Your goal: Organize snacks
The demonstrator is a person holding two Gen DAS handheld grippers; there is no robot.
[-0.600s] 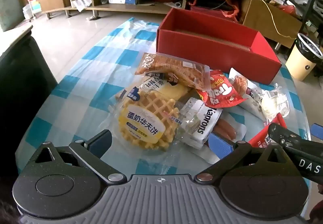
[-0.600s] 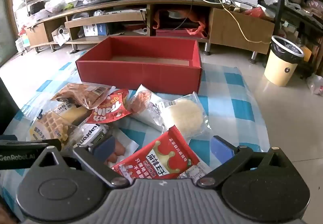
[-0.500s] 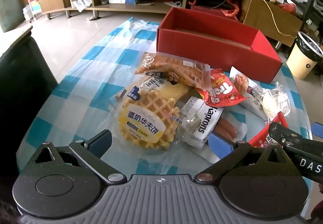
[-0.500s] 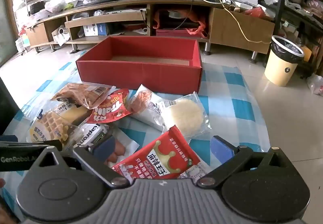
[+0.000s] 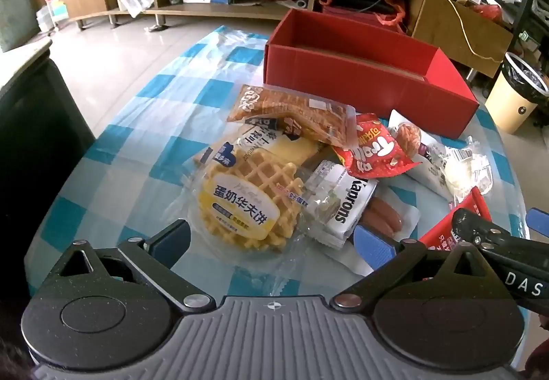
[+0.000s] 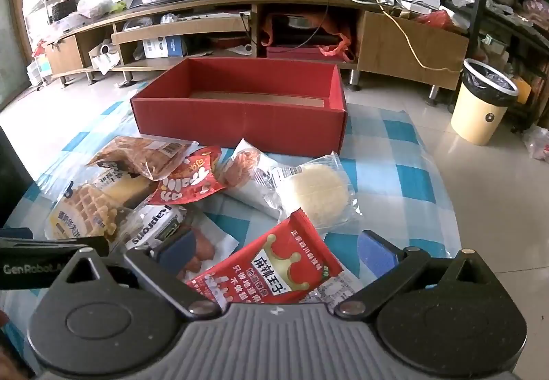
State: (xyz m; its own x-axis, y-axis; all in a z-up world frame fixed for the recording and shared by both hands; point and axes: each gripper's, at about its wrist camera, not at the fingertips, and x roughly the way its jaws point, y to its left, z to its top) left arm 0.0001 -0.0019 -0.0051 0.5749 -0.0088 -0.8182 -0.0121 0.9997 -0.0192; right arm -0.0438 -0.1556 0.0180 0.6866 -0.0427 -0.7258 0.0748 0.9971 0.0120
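1. Snacks lie in a heap on the checked table; in the left wrist view the waffle packet [image 5: 245, 200] sits just ahead of the left tongs [image 5: 271, 242], between the spread tips and slightly toward the left one.
2. Against the pictures from half a second back, this view is almost unchanged: the heap sits where it was and nothing is pinched. My reading is that no packet has been picked yet and the sorting is barely begun.
3. Ahead of the heap stands the red box [image 5: 360, 85], open-topped and seemingly empty. The table's edge [image 5: 68, 181] curves close on the left side of the tongs, so a nudged waffle could slide off there. The right tongs' arm crosses the lower right corner, leaving little room on that side.
4. In the right wrist view the right tongs [image 6: 274, 249] are also spread wide, with the red crown packet [image 6: 274, 263] lying between the tips, not squeezed.
5. Here too nothing has shifted from the earlier pictures.
6. Beyond the packet lie a round cake packet [image 6: 315, 191] and the red box [image 6: 240, 119]. Bare cloth [image 6: 405, 167] to the right gives free room before the table's edge.
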